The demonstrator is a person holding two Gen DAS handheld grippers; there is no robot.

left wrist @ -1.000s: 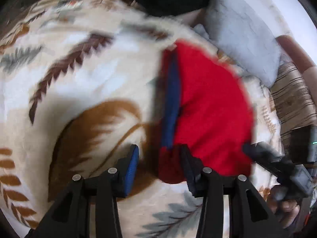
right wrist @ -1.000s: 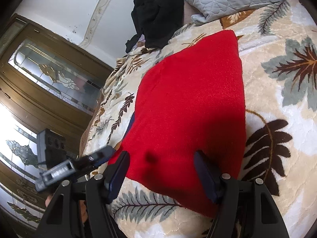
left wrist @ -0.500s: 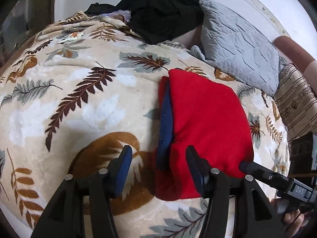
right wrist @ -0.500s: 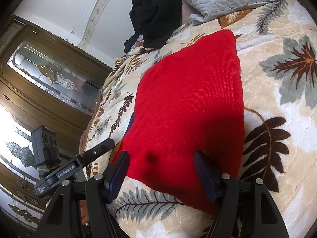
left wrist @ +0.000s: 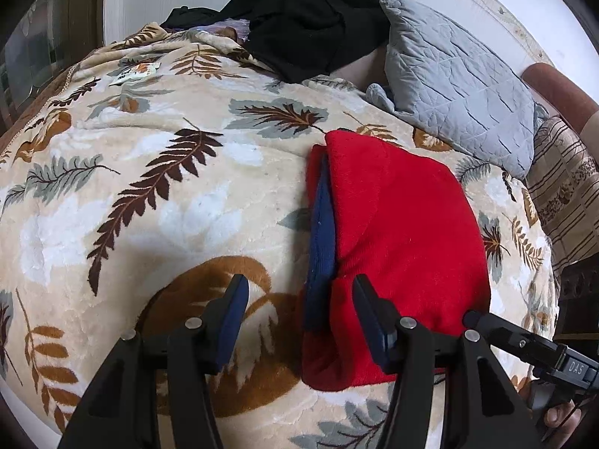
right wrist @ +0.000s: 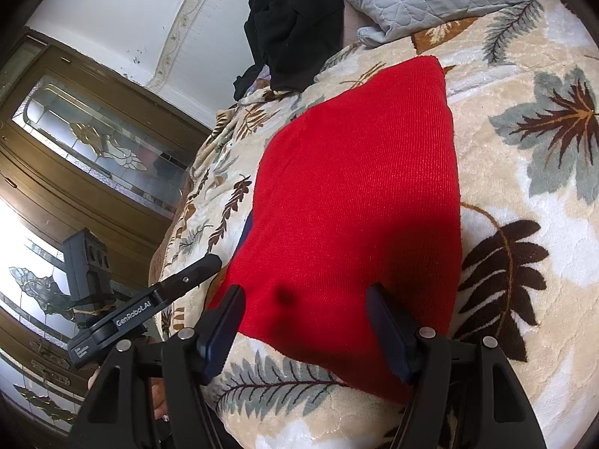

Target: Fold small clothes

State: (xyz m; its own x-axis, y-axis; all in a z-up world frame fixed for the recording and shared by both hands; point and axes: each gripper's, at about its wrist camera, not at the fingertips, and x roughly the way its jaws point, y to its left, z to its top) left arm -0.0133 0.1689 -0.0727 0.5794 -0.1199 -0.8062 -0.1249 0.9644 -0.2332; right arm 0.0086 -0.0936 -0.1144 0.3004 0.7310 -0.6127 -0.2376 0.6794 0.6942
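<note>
A folded red knit garment (left wrist: 404, 232) with a dark blue band (left wrist: 322, 232) along its left edge lies flat on the leaf-patterned blanket (left wrist: 149, 187). My left gripper (left wrist: 299, 307) is open above the garment's near left corner. The blue edge shows between its fingers, and neither pad presses on it. In the right wrist view the same red garment (right wrist: 355, 187) fills the middle. My right gripper (right wrist: 305, 310) hangs open over its near edge, with nothing clamped. The left gripper's finger (right wrist: 179, 284) shows at the garment's left side.
A heap of black clothes (left wrist: 310, 18) and a grey quilted pillow (left wrist: 456, 82) lie at the far end of the bed. A striped cushion (left wrist: 565, 202) sits at the right edge. A wooden door with glass panels (right wrist: 93, 149) stands beyond the bed's left side.
The left gripper's jaws have spread wider and it has lifted and tilted back from the garment's corner, so more of the bed shows. The right gripper and the garment have not moved.
</note>
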